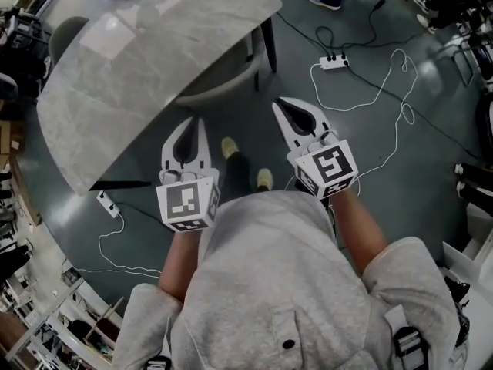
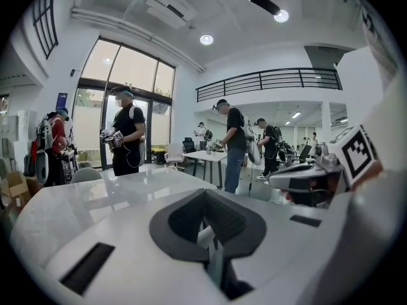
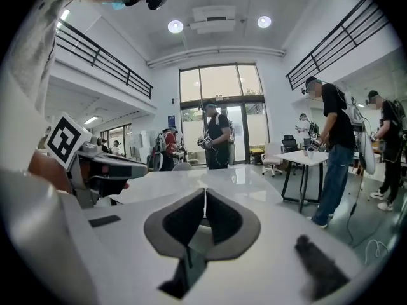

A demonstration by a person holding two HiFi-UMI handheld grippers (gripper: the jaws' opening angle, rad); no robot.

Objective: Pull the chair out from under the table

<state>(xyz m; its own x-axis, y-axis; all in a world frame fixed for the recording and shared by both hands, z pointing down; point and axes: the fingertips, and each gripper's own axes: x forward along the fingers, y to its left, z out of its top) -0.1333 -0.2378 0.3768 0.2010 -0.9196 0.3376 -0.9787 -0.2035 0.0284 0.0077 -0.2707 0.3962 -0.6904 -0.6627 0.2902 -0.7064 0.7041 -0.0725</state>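
Observation:
A grey upholstered chair [image 1: 219, 83] with black legs stands tucked under the pale marble table [image 1: 146, 60]; only its seat edge and legs show in the head view. My left gripper [image 1: 196, 122] is shut and empty, close to the table's near edge. My right gripper [image 1: 279, 103] is also shut and empty, just right of the chair and apart from it. In the left gripper view the shut left gripper [image 2: 205, 194] points across the table top [image 2: 82, 199]. The shut right gripper [image 3: 205, 194] points the same way over the table top [image 3: 191, 180]. Neither gripper view shows the chair.
A white power strip [image 1: 334, 62] with looping cables lies on the floor at right, another power strip [image 1: 108, 204] at left. My own shoes [image 1: 229, 146] stand between the grippers. A second chair [image 1: 65, 33] sits beyond the table. Several people and a white desk [image 3: 308, 157] stand farther off.

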